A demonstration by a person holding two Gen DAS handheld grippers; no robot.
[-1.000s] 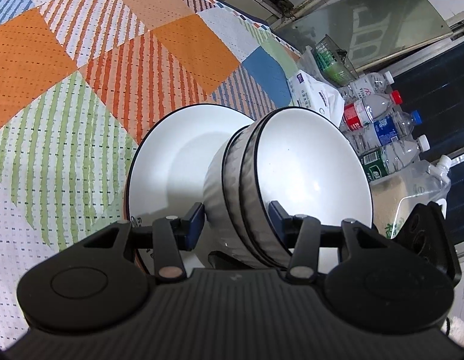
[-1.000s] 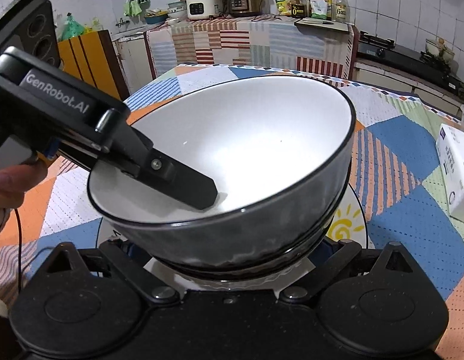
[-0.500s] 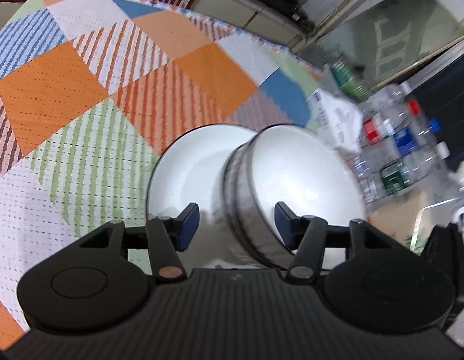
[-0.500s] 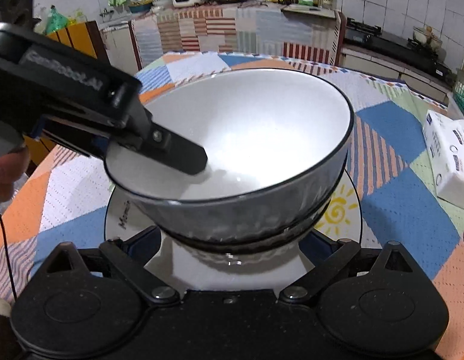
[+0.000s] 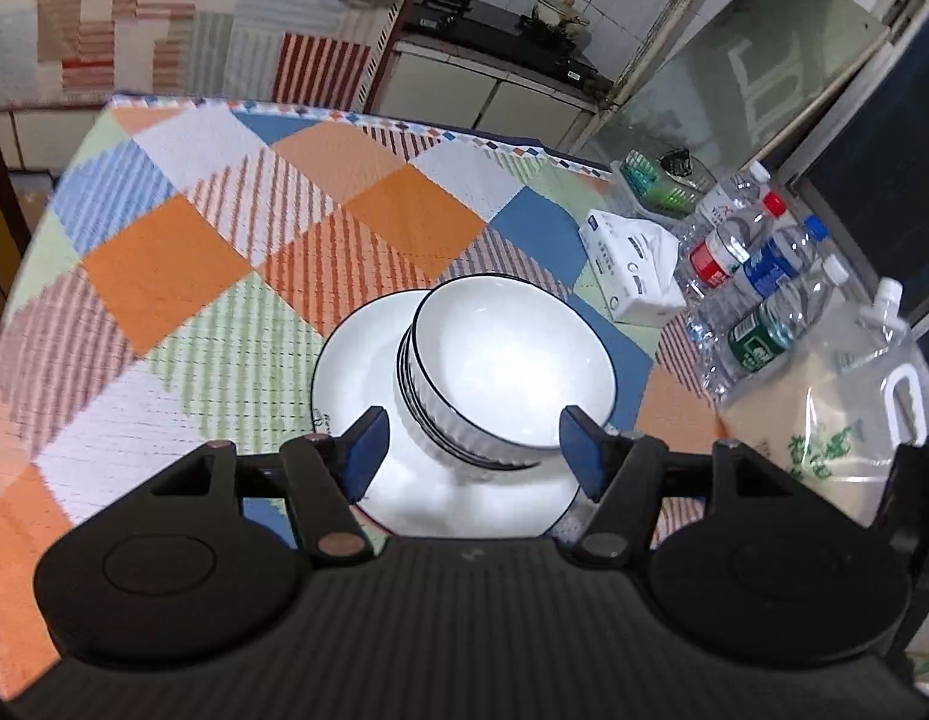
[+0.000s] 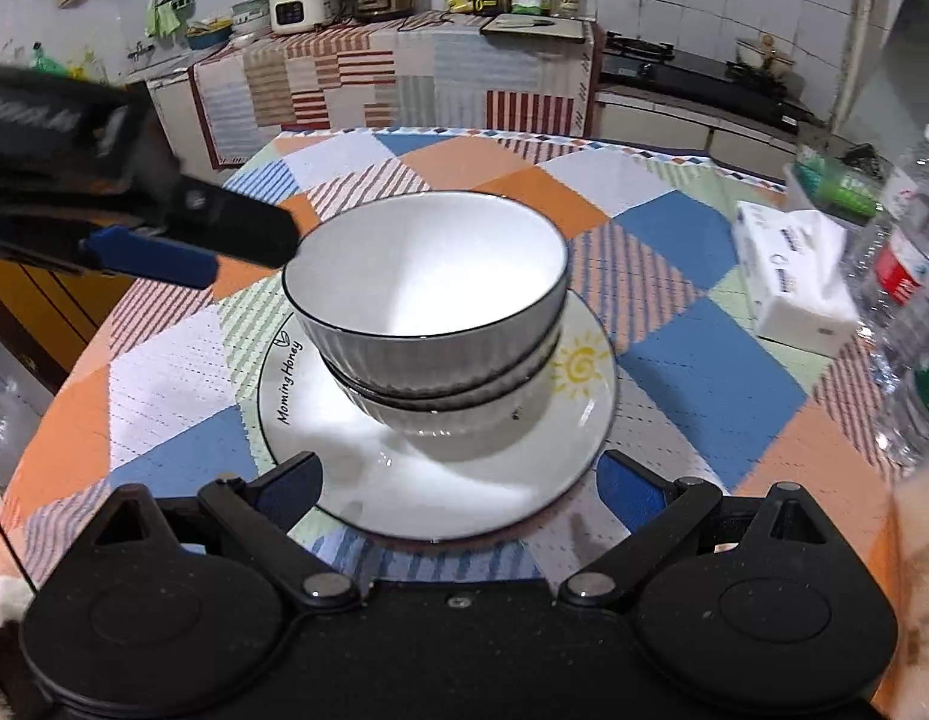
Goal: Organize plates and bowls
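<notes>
Pulling up and away from where its finger sat inside the top bowl a second ago, the left gripper (image 5: 472, 447) spreads its jaws, gripping nothing, while the right gripper (image 6: 459, 483), likewise backed off, gapes empty before the stacked bowls (image 6: 431, 324) resting on the plate (image 6: 368, 480) atop the patchwork tablecloth (image 5: 164, 264).

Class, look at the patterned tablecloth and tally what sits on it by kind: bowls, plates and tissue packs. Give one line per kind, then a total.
Bowls: 3, nested in one stack
Plates: 1, under the stack
Tissue packs: 1
Total: 5
</notes>
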